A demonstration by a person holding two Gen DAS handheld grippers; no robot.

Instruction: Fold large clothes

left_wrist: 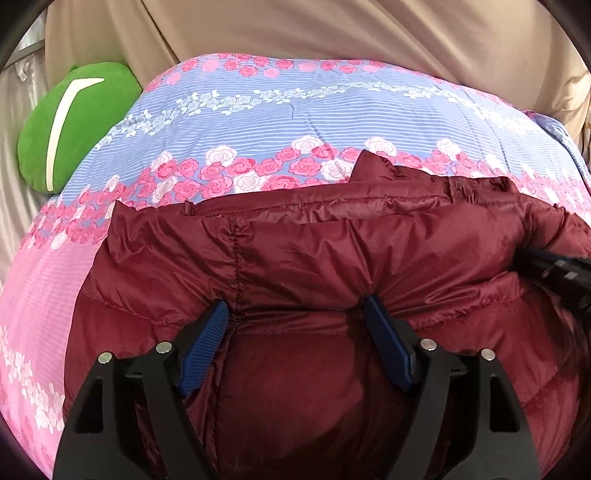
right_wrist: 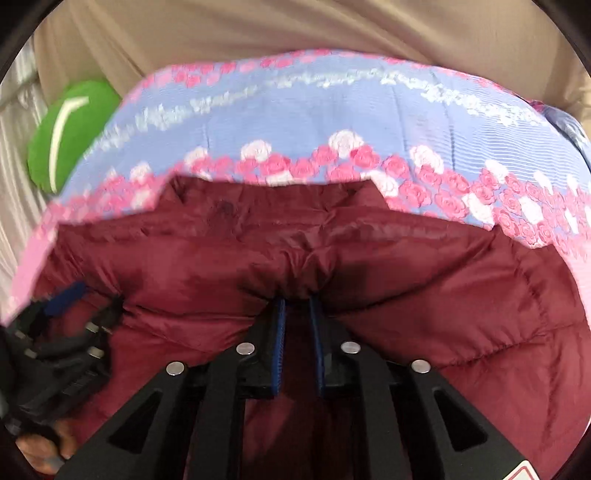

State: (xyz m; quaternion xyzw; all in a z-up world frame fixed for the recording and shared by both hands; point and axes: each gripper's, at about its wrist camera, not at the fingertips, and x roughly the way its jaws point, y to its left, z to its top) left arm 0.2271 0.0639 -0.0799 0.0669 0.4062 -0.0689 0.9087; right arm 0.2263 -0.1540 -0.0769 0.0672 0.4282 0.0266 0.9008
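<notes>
A maroon puffer jacket [left_wrist: 332, 251] lies bunched on a floral quilt [left_wrist: 295, 122] and fills the lower half of both views. My left gripper [left_wrist: 297, 314] stands open and wide, its blue pads [left_wrist: 218, 317] on either side of a puffy bulge of the jacket. In the right wrist view my right gripper [right_wrist: 297, 306] has its jaws nearly together. Creases of the jacket [right_wrist: 443, 288] run into the narrow gap at its tips, so it is shut on a fold. The right gripper [left_wrist: 554, 273] also shows at the left view's right edge, and the left gripper [right_wrist: 74, 314] at the right view's left edge.
A green cushion [left_wrist: 70, 125] with a white stripe lies at the quilt's far left. Beige cloth [left_wrist: 332, 29] hangs behind the quilt, and silvery fabric [left_wrist: 14, 122] runs down the left side. A hand [right_wrist: 40, 450] shows at the lower left of the right wrist view.
</notes>
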